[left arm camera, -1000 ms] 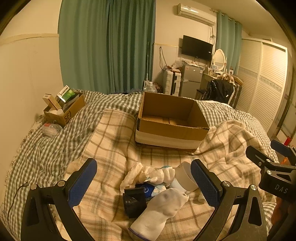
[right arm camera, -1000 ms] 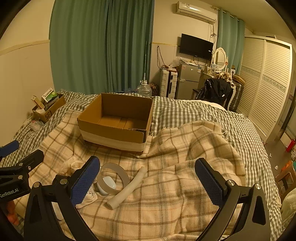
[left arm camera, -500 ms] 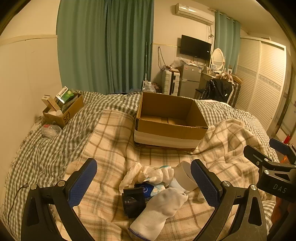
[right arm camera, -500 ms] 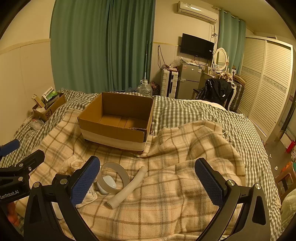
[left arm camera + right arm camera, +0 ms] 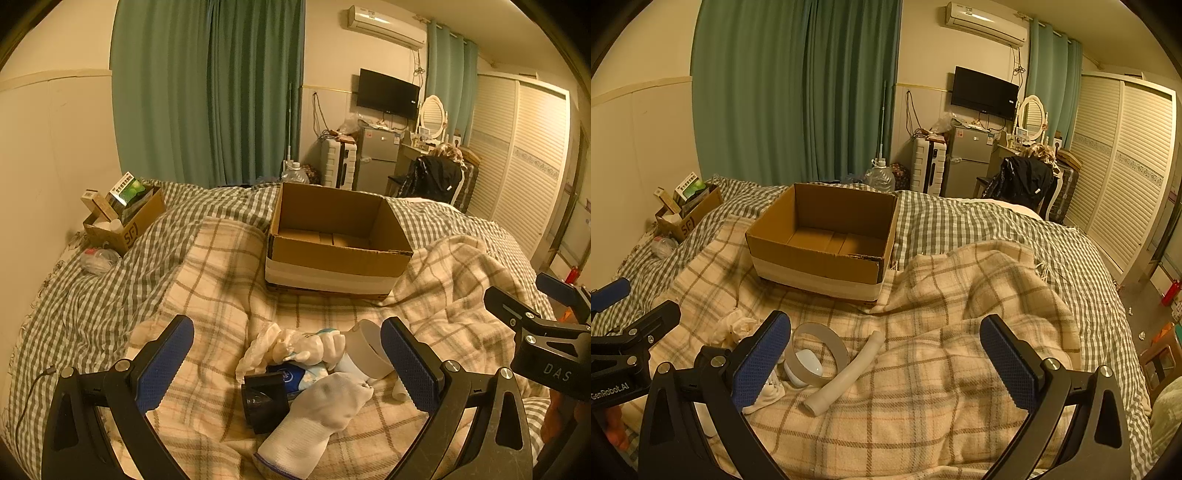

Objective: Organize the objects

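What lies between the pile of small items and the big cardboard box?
Only bare plaid blanket; the left wrist view shows nothing between the pile and the cardboard box.

You see a room in dim, warm yellow light that seems to come from above. Both pictures are sharp in the middle, but the round lens bends the walls and leaves dark corners. Soft shadows sit inside the cardboard box (image 5: 334, 236).

You're in a home bedroom: a bed (image 5: 979, 229) with plaid blanket (image 5: 942, 350), green curtains (image 5: 798, 92), wardrobe (image 5: 1126, 155), wall TV (image 5: 984, 92).
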A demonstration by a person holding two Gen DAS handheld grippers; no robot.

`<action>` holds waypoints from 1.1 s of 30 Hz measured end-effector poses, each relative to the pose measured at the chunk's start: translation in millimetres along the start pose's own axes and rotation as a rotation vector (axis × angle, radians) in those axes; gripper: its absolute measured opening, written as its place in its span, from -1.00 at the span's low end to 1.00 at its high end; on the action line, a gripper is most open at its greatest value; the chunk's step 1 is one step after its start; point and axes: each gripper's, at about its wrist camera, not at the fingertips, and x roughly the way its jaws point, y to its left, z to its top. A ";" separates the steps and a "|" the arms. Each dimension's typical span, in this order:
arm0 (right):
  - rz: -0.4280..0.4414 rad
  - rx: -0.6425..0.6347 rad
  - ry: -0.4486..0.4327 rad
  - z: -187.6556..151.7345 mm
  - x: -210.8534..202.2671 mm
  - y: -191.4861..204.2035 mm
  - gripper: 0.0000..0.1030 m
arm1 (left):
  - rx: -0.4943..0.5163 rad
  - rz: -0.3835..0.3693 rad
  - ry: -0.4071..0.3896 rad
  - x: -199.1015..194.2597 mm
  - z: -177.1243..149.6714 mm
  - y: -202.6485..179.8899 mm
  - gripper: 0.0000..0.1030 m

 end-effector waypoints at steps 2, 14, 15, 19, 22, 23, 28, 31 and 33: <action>0.000 -0.001 -0.001 -0.2 0.0 -0.2 0.99 | 0.001 -0.001 0.000 -0.4 -0.3 -0.3 1.00; -0.002 -0.010 0.009 -0.2 3.3 -1.2 0.99 | 0.014 -0.007 0.009 2.4 -2.9 -3.2 1.00; -0.004 -0.009 0.013 -0.7 4.1 -1.4 0.99 | 0.013 -0.009 0.008 2.6 -3.3 -3.2 1.00; 0.003 -0.003 0.019 -1.7 6.4 -2.9 0.99 | 0.016 -0.006 0.017 4.9 -5.3 -3.7 1.00; 0.003 -0.004 0.023 -2.6 8.2 -3.3 0.99 | 0.020 -0.010 0.029 8.4 -8.0 -4.3 0.99; 0.004 -0.004 0.026 -2.9 9.2 -3.6 0.99 | 0.021 -0.011 0.033 9.4 -9.3 -4.4 0.98; 0.002 -0.001 0.044 -6.6 14.7 -5.6 0.99 | 0.033 -0.022 0.088 20.9 -21.3 -6.0 0.98; -0.003 0.000 0.058 -9.3 19.3 -6.9 0.99 | 0.046 -0.019 0.152 35.0 -38.1 -8.8 0.97; -0.007 -0.002 0.070 -12.1 23.7 -7.3 0.99 | 0.052 -0.011 0.189 44.3 -49.9 -10.5 0.96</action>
